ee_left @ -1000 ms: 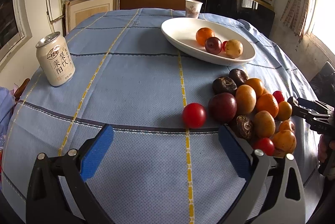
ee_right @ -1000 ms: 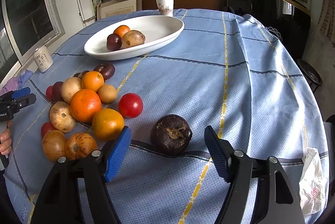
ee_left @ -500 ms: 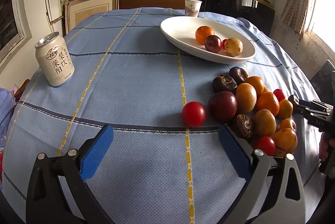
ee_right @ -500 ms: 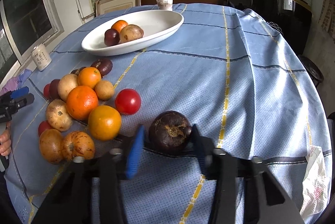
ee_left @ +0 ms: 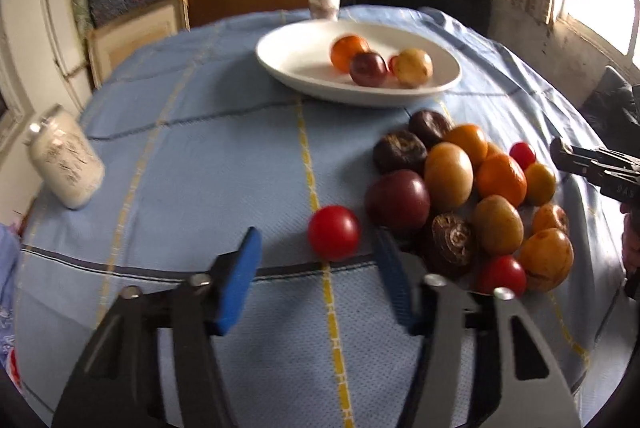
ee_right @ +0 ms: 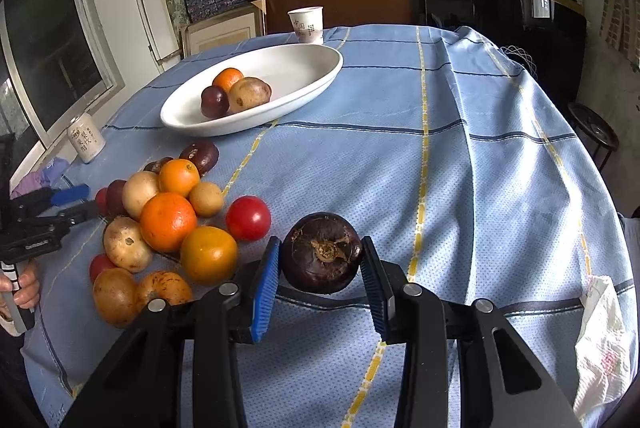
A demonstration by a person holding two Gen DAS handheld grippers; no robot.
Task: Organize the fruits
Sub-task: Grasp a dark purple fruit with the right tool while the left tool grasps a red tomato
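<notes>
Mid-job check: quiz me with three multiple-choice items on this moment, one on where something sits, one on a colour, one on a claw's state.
1. Where is the paper cup?
A. beyond the white dish
B. inside the dish
C. beside the can

2. What colour is the lone fruit ahead of the left claw?
A. green
B. red
C. white

3. What state is the right claw in?
A. wide open over bare cloth
B. shut on nothing
C. closed on the dark mangosteen

Answers: 1 A, it stands at the far table edge behind the dish. 2 B, a red tomato. 3 C, both blue pads press its sides.
</notes>
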